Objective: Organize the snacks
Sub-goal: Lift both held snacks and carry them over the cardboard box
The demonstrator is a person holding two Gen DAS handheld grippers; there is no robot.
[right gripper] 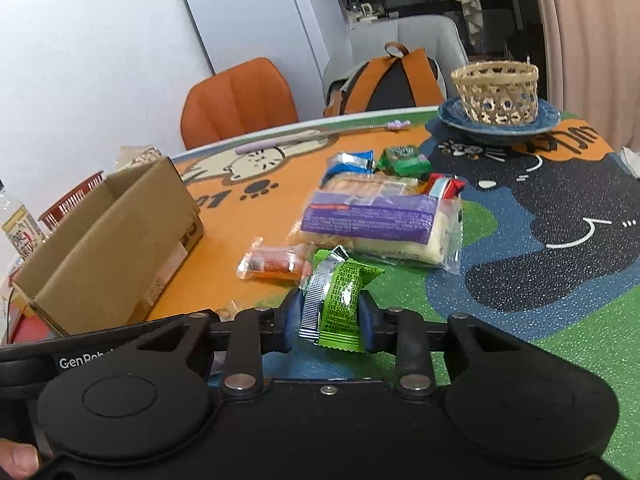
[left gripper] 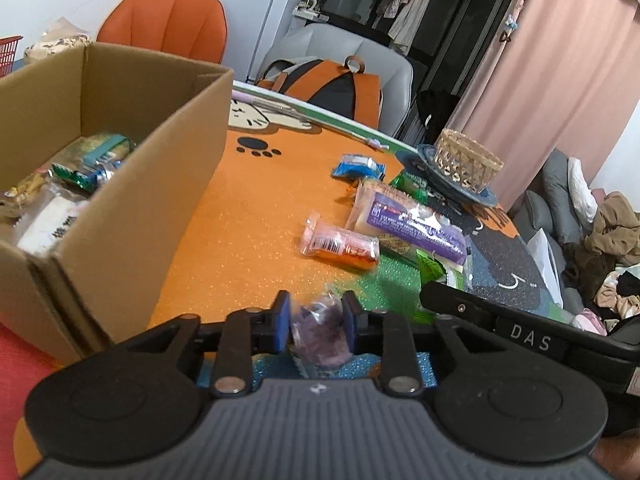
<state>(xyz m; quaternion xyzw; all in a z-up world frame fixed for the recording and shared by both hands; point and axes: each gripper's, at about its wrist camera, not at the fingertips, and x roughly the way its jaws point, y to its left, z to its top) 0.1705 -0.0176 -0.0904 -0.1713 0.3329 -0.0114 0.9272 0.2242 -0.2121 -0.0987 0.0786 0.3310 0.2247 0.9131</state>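
My left gripper (left gripper: 316, 326) is shut on a small purple snack packet (left gripper: 320, 332), held just above the mat, right of the open cardboard box (left gripper: 132, 216). The box holds several snack packs (left gripper: 94, 164). My right gripper (right gripper: 329, 320) is shut on a green snack packet (right gripper: 340, 300), lifted a little over the mat. On the mat lie an orange packet (left gripper: 340, 244) (right gripper: 276, 264), a large purple-labelled pack (left gripper: 408, 220) (right gripper: 372, 220), a blue packet (left gripper: 358, 166) (right gripper: 352, 160) and a green packet (right gripper: 404, 158).
A woven basket (right gripper: 496, 92) stands on a blue plate (right gripper: 452, 114) at the far right of the table. The right gripper's body (left gripper: 520, 332) lies close to my left gripper's right. Chairs and an orange backpack (left gripper: 328, 84) stand behind the table. A bottle (right gripper: 20, 228) stands left of the box.
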